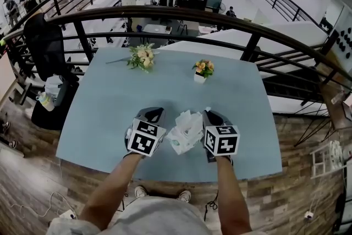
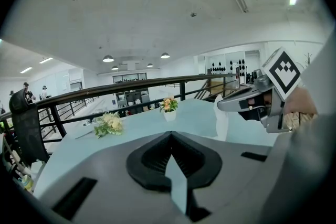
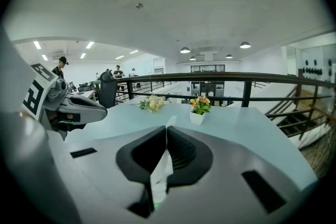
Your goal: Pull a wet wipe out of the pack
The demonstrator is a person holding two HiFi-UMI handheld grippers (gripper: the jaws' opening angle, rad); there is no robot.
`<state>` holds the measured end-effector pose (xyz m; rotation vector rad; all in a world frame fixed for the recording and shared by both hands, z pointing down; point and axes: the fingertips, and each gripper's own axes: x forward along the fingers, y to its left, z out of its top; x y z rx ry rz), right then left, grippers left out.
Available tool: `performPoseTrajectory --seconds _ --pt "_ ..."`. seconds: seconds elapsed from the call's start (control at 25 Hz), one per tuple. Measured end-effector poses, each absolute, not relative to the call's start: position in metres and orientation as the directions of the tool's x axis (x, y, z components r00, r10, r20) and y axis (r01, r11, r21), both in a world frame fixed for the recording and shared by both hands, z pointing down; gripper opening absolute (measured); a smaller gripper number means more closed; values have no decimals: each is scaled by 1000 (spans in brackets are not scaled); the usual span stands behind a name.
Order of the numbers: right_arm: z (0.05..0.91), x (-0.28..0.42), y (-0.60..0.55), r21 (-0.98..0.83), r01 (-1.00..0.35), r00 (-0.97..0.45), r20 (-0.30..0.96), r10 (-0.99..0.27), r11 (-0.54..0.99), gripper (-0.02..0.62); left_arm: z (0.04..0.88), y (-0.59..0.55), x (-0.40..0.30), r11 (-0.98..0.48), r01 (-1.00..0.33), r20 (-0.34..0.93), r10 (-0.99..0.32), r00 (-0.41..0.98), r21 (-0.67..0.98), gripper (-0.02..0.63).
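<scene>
Pinching a white wet wipe (image 3: 159, 173), the right gripper (image 3: 166, 132) has its jaws clamped on the sheet and holds it raised, apparently to draw it clear of the pack (image 1: 177, 145). The pack lies by the near edge of the pale blue table (image 1: 110, 102), between the two grippers. Just left of it, the left gripper (image 2: 170, 136) rests with jaws together, apparently empty, probably to steady the pack.

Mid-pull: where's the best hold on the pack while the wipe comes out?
Its thin left edge, taken from the left and low. The wipe stands up from the top of the pack toward the right gripper, shut on it, so a left-side hold opposes that pull. The left gripper seems shut on such an edge.
</scene>
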<state>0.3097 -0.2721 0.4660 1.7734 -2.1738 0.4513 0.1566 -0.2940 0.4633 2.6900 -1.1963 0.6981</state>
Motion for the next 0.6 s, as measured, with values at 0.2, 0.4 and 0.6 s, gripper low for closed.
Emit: performPoseTrajectory --seconds 0.2,0.4,0.6 --pt "458 311 -273 -47 -982 -188 401 -897 184 9 461 -295 157 -684 -725 449 -674 586 -79 -6" --pt "446 316 -275 -34 -984 -177 376 -910 177 9 460 -297 161 -687 -722 446 -673 590 -81 -6" --pt "441 323 -274 -28 -986 -161 368 -916 162 9 457 -299 167 -695 -715 441 -668 599 -83 -6"
